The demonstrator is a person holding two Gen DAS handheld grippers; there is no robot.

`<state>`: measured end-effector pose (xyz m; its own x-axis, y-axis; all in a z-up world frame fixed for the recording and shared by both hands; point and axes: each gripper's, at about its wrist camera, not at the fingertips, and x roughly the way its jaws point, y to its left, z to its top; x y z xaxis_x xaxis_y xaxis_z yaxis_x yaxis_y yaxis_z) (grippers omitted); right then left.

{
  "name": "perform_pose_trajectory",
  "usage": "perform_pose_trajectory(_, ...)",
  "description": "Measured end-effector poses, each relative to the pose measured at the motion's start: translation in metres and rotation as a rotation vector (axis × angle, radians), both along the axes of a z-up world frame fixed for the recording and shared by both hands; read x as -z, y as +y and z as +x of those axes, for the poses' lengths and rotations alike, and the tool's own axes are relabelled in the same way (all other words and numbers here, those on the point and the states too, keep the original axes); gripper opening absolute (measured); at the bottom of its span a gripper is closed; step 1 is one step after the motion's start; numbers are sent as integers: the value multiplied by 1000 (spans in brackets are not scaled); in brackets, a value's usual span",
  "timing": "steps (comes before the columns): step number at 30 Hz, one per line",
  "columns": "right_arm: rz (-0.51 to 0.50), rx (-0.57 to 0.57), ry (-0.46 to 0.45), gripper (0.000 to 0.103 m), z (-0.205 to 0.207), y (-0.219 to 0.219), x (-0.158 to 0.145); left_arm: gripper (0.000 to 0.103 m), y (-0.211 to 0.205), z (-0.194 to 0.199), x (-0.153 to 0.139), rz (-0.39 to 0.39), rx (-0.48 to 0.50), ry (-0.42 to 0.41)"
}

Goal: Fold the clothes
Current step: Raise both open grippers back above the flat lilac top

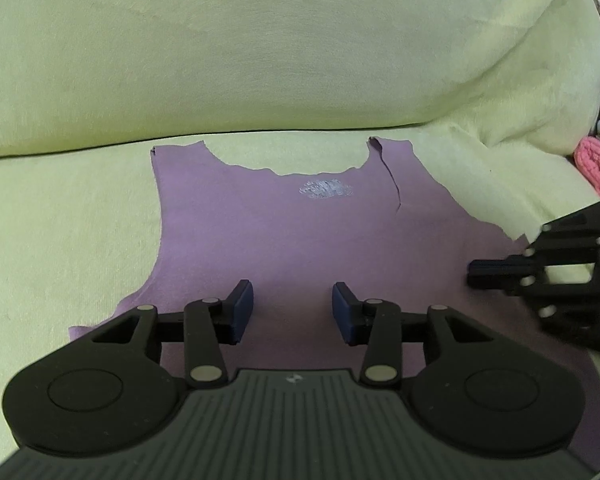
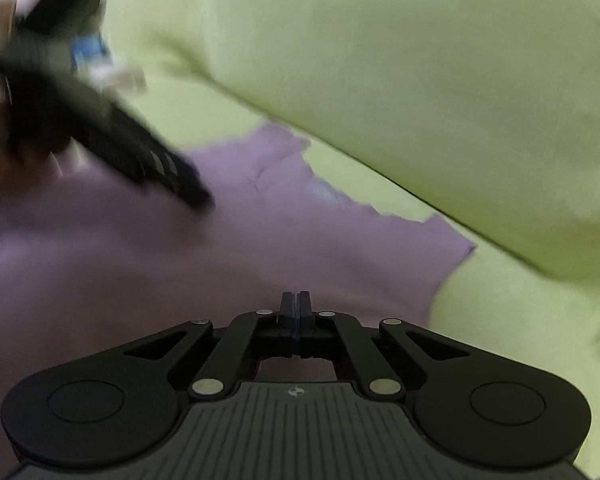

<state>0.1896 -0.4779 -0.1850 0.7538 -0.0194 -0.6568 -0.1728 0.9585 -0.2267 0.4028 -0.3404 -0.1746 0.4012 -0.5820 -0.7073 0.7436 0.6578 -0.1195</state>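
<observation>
Left gripper (image 1: 293,312): nearest in the left wrist view, jaws apart, blue pads facing each other with nothing between them. It hangs over the lower part of the purple top (image 1: 284,240), which shows through the gap. Whether the fingertips touch the cloth cannot be told.

Right gripper (image 1: 476,274): comes in from the right edge of the left wrist view, over the right side of the top. Its fingers are pressed together, no cloth between them. In its own view the right gripper (image 2: 295,304) shows the same: pads flat against each other, nothing held, the purple fabric below and ahead.

Purple top: sleeveless, spread flat on the seat of the sofa (image 1: 60,208), neckline toward the backrest, hem toward the cameras. A pale worn print (image 1: 327,189) sits just below the neckline. A crease (image 1: 394,184) runs down from the right shoulder strap. The left armhole edge curves outward toward the hem.

Right wrist view is blurred. The left gripper (image 2: 188,188) shows there as a dark streak at upper left, above the top (image 2: 180,248), with a hand (image 2: 0,132) behind it.

Beyond the top: the yellow-green backrest (image 1: 260,60) rises, with a rounded armrest at right. A pink knitted thing (image 1: 596,168) lies at the far right edge, past the armrest.
</observation>
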Motion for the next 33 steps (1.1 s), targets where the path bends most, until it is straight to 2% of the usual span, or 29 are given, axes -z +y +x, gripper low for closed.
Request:
perform_pose_trajectory(1, -79, 31, -18, 0, -2, -2, 6, 38, 2, 0, 0, 0, -1, 0)
perform_pose_trajectory(2, -115, 82, -15, 0, -3, -10, 10, 38, 3, 1, 0, -2, -2, 1)
perform_pose_trajectory(5, -152, 196, 0, 0, -5, -31, 9, 37, 8, 2, -2, -3, -10, 5)
perform_pose_trajectory(9, -279, 320, 6, 0, -3, -28, 5, 35, 16, -6, -13, -3, -18, -22)
perform_pose_trajectory(11, -197, 281, -69, 1, -15, -13, -8, 35, 23, -13, -17, -7, -18, -41)
perform_pose_trajectory(13, -135, 130, -106, 0, -27, 18, -11, 35, 29, -20, -16, -3, -16, -47)
perform_pose_trajectory(15, -163, 37, -78, 0, -33, 39, 0, 35, 34, -27, -11, 10, -18, -36)
perform_pose_trajectory(16, -213, 50, -79, 0, -36, 39, 8, 35, 37, -31, -8, 23, -20, -31)
perform_pose_trajectory(19, -279, 223, -97, 0, -47, 2, 20, 35, 51, -42, -1, 49, -46, -42)
perform_pose_trajectory(21, -270, 320, -61, 0, -52, -21, 14, 35, 61, -50, -5, 54, -66, -43)
perform_pose_trajectory(26, -201, 381, -53, 2, -80, -24, -18, 35, 91, -82, -15, 34, -133, 16)
perform_pose_trajectory(28, -112, 309, -59, 3, -105, 3, -29, 35, 100, -102, -15, 43, -156, 32)
perform_pose_trajectory(31, -93, 188, 16, 5, -131, 51, -18, 35, 107, -138, -15, 75, -181, 19)
perform_pose_trajectory(33, -136, 278, 11, 5, -150, 53, -10, 35, 112, -158, -16, 107, -194, 9)
